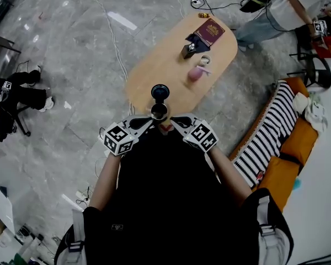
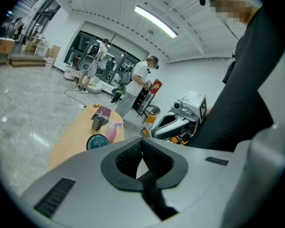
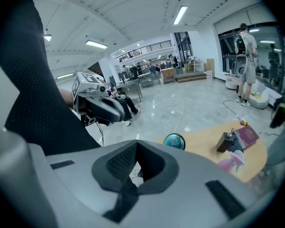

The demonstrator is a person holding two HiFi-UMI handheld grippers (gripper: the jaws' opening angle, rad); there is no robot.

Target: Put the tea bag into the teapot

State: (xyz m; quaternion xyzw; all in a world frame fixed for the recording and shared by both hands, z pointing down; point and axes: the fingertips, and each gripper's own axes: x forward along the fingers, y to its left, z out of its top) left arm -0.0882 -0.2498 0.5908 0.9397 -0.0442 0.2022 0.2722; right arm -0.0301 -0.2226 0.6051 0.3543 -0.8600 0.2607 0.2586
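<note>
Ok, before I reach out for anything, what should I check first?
1. Left gripper empty: ok, jaws together on nothing.
2. Right gripper empty: ok, jaws together on nothing.
3. Jaws open for a pick: not ok, both shut.
4. Teapot identified: cannot tell; a dark round vessel and a teal round thing stand at the near end of the table.
5. Tea bag sighted: cannot tell; none clearly made out.
</note>
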